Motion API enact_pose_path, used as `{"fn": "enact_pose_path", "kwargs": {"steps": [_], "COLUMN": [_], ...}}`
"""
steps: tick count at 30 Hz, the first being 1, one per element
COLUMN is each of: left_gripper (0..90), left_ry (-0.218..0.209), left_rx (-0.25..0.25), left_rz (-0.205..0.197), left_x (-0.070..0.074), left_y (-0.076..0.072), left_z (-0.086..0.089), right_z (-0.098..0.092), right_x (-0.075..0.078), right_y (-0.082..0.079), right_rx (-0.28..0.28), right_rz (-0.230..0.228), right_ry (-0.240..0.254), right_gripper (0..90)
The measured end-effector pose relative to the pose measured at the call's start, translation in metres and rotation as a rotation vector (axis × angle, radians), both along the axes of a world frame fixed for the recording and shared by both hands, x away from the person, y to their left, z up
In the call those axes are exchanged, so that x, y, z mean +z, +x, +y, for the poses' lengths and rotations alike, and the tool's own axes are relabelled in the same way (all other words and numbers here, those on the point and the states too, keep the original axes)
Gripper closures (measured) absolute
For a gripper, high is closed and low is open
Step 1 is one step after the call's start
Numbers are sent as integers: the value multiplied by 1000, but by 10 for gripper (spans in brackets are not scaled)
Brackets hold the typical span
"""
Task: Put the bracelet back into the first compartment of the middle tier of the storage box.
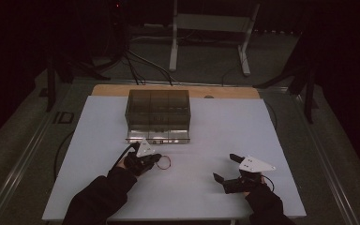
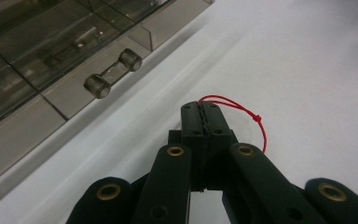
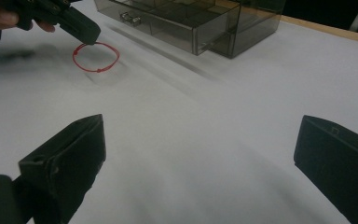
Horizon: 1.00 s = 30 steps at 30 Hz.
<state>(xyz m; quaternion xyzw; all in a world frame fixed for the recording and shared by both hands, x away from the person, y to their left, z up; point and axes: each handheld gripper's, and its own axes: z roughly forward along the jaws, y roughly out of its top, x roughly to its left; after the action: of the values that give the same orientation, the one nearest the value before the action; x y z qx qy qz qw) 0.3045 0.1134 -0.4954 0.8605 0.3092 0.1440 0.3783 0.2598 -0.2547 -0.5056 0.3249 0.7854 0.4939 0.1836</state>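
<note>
- Pinching the red string loop [image 2: 242, 108], the left gripper [image 2: 200, 116] has its fingers clenched on it; lift gently toward the drawer box [image 1: 158, 115].
- Right gripper [image 1: 228, 169], fingers spread and empty, can steady the box.

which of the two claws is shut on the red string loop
The left claw: its jaws are pinched together on the red string loop, while the right claw stands wide open, holding nothing.

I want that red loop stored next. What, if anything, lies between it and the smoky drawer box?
Nothing visible: bare white tabletop separates the red loop, pinched in the left claw, from the drawer box.
</note>
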Motion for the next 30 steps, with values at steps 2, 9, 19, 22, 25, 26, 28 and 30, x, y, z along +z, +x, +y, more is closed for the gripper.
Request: {"fn": "enact_pose_path", "kwargs": {"steps": [2, 9, 19, 22, 25, 26, 28, 30], "left_gripper": [900, 900, 900, 900, 900, 900, 900, 900], "left_ry": [4, -6, 6, 7, 9, 12, 11, 9], "left_rx": [-8, -12, -26, -34, -36, -38, -38, -38], "left_rz": [2, -8, -18, -14, -10, -12, -11, -13], "left_x": [2, 10, 18, 20, 22, 22, 23, 25], "left_y": [-1, -3, -5, -6, -6, -6, -6, -7], "left_z": [0, 3, 6, 7, 9, 9, 10, 11], "right_z": [0, 0, 1, 1, 1, 1, 1, 1], "right_x": [0, 0, 0, -1, -1, -1, -1, 0], "right_y": [0, 0, 0, 1, 0, 1, 1, 0], "right_rx": [1, 0, 0, -1, 1, 1, 0, 0], "right_rz": [-1, 0, -1, 1, -1, 0, 0, -1], "right_ry": [0, -1, -3, -3, -3, -4, -3, -3], "right_gripper": [24, 24, 24, 24, 24, 24, 24, 24]}}
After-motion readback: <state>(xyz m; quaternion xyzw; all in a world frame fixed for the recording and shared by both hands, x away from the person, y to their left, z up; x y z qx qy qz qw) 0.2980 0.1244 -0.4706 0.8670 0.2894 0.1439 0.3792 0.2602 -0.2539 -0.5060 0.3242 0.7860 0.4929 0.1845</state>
